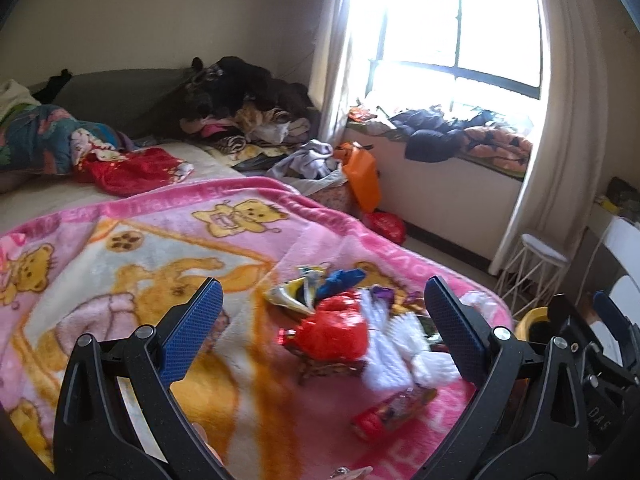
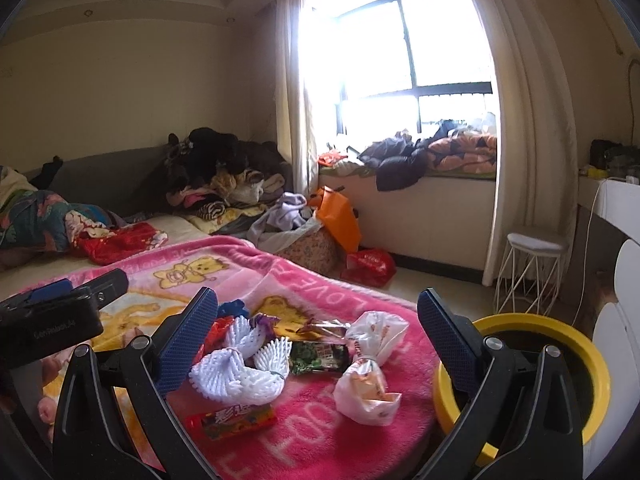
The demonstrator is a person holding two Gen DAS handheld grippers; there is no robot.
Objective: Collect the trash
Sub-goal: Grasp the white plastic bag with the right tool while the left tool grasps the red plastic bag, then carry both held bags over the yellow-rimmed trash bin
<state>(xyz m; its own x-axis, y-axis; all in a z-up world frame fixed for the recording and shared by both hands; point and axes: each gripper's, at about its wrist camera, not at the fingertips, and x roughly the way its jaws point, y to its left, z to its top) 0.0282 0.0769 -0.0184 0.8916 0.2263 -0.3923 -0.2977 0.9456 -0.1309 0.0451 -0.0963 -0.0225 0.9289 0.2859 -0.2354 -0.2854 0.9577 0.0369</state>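
A heap of trash lies on the pink bear blanket (image 2: 316, 280) at the bed's corner. In the right wrist view it holds white foam fruit nets (image 2: 240, 368), a green snack packet (image 2: 318, 356), two white knotted bags (image 2: 366, 380), and a red candy wrapper (image 2: 232, 420). A yellow-rimmed bin (image 2: 556, 364) stands beside the bed at right. My right gripper (image 2: 316, 320) hangs open above the heap. In the left wrist view, my left gripper (image 1: 322, 308) is open over a red wrapper (image 1: 336, 332), foam net (image 1: 396, 344) and red packet (image 1: 392, 408).
Clothes are piled at the bed's far end (image 2: 224, 176) and on the window seat (image 2: 420, 156). An orange bag (image 2: 338, 212) and a red bag (image 2: 370, 266) sit on the floor. A white wire stool (image 2: 532, 268) stands near the curtain.
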